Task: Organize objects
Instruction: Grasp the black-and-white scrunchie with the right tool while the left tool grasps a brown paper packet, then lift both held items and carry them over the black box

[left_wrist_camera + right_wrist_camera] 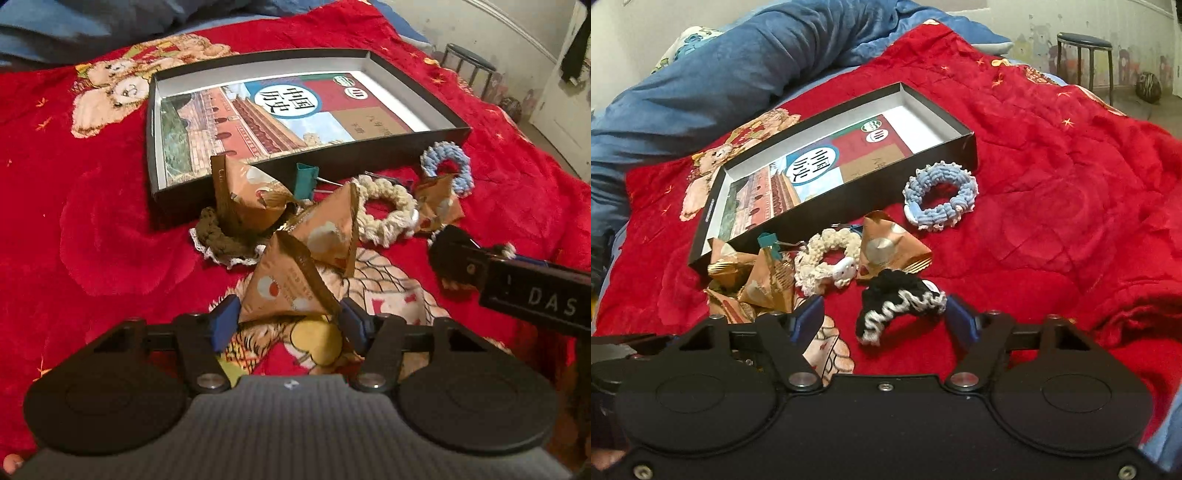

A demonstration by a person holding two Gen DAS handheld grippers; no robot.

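Clutter first, scanning left to right. My left gripper (286,319) has a brown pyramid packet (286,282) sitting between its blue pads (225,323), and both pads look pressed against the packet's bottom corners, so I'd call that a grip. The packet hides part of the cartoon print on the red blanket (92,221) underneath it.

Behind it is a heap I can only partly sort out: a brown scrunchie (221,240) half buried under another packet (247,192), a teal binder clip (304,179) wedged against the wall of the black box (155,122), a cream scrunchie (384,210), and a blue scrunchie (448,171) partly blocked by one more packet. A book (280,118) lies flat in the box, with bare floor showing at its far right end.

From the right wrist camera, the right gripper (884,315) has its jaws spread, standing either side of a black-and-white scrunchie (897,308). The right pad seems to touch its edge and the left one stands clear, so nothing is grasped. The left-hand packets here are cut off by my gripper body.

Roomiest area is the blanket to the right of the pile, plain red and wrinkled. The far edge ends in a blue duvet (738,74), and a stool (1084,55) stands off the bed's corner.
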